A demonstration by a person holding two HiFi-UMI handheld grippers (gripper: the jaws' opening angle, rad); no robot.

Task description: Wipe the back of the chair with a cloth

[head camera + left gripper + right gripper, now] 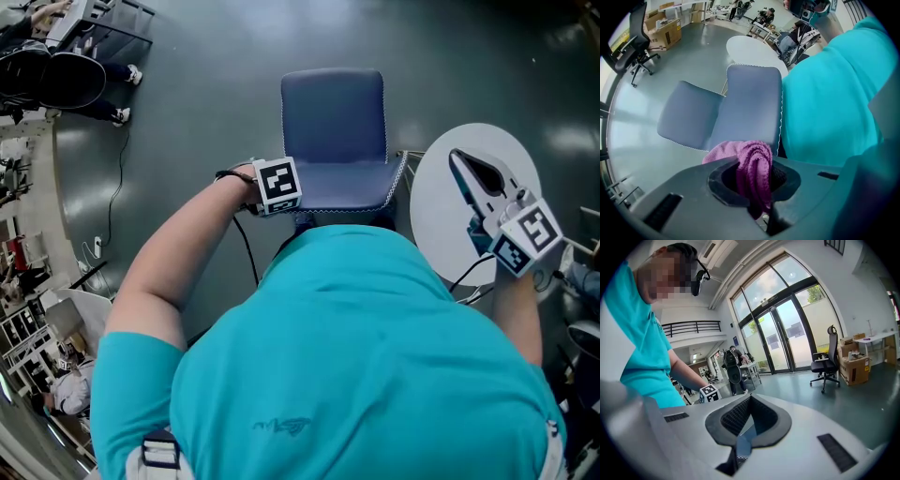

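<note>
- The blue chair (333,112) stands with its back nearest the person and its seat pointing away.
- The left gripper (757,161) has its jaws clamped on a bunched pink cloth (726,152), just beside the chair back.
- The right gripper (469,169) hangs over the round white bench (441,225), jaws together and empty.

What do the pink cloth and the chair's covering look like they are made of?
The cloth looks like soft microfibre or terry: matte magenta, with a fuzzy, ribbed nap showing on its folds. The chair has blue-grey padded upholstery, matte and smooth, with white stitching along its edges. Whether that is woven fabric or faux leather, the pictures leave open.
</note>
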